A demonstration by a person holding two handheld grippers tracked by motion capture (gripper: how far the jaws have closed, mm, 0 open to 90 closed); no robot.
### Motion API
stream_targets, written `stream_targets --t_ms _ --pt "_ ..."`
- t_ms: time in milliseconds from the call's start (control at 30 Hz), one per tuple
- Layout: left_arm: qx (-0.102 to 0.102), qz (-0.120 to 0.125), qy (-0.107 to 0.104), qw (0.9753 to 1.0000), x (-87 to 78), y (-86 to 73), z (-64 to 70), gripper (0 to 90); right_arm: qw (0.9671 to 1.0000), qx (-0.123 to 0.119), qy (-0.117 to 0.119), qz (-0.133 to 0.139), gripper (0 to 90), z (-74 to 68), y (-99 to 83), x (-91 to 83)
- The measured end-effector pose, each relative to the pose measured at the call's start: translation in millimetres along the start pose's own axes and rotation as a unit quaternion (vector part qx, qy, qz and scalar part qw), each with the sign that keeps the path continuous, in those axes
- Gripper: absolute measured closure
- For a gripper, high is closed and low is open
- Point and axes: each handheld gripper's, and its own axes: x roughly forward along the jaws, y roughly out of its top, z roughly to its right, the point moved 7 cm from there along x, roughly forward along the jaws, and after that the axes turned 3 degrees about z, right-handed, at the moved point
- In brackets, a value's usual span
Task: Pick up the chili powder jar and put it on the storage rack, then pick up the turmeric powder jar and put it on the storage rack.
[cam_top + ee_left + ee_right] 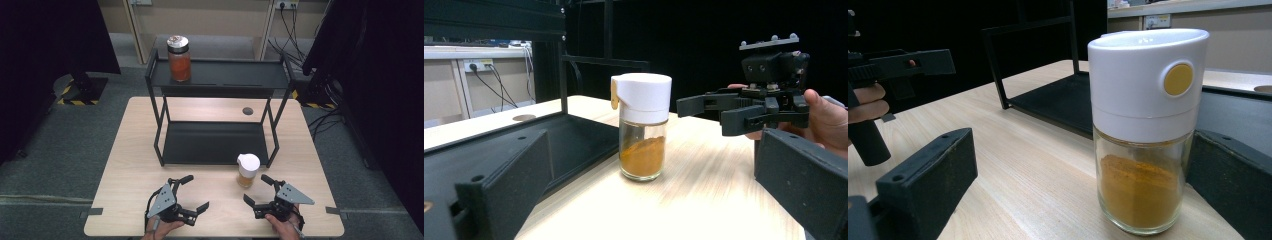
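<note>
We see two jars: one spice jar (248, 170) upright on the bench (125, 170) just before the rack (215, 80), one red jar (179, 58) on the rack's top shelf. Our left gripper (193, 194) and right gripper (257, 191) both hover empty, jaws spread, the right nearest the spice jar.

No readable writing anywhere.
The spice jar (1143, 130) carries a plain white cap with a blank yellow button; the far jar's (179, 58) lid print is too blurred to read.
</note>
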Motion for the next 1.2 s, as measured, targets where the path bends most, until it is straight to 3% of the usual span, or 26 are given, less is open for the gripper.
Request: stream_targets --t_ms 900,1200 --pt "-0.006 -0.003 0.005 1.0 -0.2 -1.4 -0.1 1.4 1.0 0.001 -0.001 -0.001 0.4 0.3 -0.1 -0.3" --pt "-0.005 -0.003 0.006 1.0 -0.5 -1.7 0.4 1.4 0.9999 0.001 -0.014 -0.001 0.4 2.1 0.1 -0.1"
